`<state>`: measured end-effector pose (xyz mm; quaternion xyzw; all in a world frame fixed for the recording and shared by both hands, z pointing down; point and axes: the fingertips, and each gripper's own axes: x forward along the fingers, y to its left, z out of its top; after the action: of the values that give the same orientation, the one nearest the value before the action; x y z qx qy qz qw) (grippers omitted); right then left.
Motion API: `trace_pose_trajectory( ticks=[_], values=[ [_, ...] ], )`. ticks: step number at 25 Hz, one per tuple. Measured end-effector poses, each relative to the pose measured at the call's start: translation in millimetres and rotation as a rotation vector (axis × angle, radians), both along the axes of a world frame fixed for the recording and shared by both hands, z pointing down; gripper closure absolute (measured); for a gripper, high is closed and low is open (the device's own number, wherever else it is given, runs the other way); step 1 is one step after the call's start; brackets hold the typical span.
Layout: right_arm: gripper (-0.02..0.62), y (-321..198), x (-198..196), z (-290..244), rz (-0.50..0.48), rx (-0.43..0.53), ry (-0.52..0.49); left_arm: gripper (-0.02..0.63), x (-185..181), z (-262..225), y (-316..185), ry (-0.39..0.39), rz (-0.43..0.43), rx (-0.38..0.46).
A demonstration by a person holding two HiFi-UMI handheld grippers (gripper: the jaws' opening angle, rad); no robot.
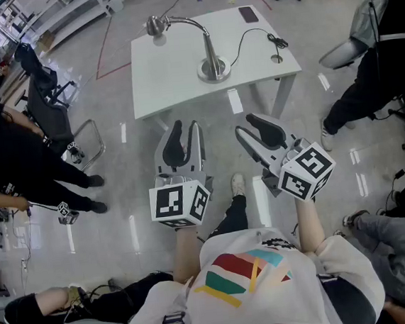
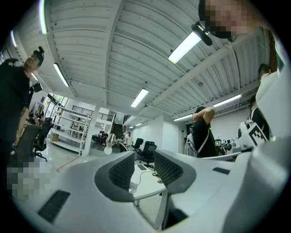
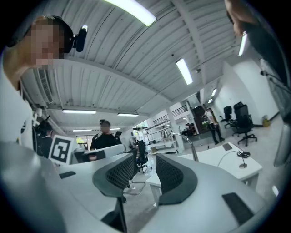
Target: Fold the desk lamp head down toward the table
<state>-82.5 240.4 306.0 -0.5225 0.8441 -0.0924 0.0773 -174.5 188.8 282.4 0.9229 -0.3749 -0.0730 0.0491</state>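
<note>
Lamp (image 1: pixel 209 50) one; left gripper (image 1: pixel 186 128), right gripper (image 1: pixel 244 123): two

Left gripper (image 1: pixel 186 128) and right gripper (image 1: pixel 244 124): pale grey shells with dark ribbed pads (image 1: pixel 174 145) lining the jaws. Behind the jaws sits a white cube (image 1: pixel 180 202) bearing black square markers. Wearer: white short-sleeved T-shirt (image 1: pixel 273 307) with multicoloured striped print, dark trousers (image 1: pixel 230 217), white shoe (image 1: pixel 238 183).

Glossy grey floor (image 1: pixel 118 102), black office chairs (image 2: pixel 146 151), white shelving (image 2: pixel 72 132), ribbed ceiling (image 2: pixel 113 45), strip lights (image 2: pixel 184 48).
</note>
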Motion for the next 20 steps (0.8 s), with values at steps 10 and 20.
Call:
trace_pose_trajectory(
  ticks=[10, 20],
  values=[
    [0.454, -191.7, 69.9, -20.4, 0.002, 0.018, 0.01, 0.407, 58.0, -19.5, -208.4, 0.007, -0.042, 0.016],
    [0.454, -306.9, 115.2, -19.9, -0.066, 0.01, 0.065, 0.407, 101.0, -10.1, -317.9, -0.044, -0.112, -0.017]
  ],
)
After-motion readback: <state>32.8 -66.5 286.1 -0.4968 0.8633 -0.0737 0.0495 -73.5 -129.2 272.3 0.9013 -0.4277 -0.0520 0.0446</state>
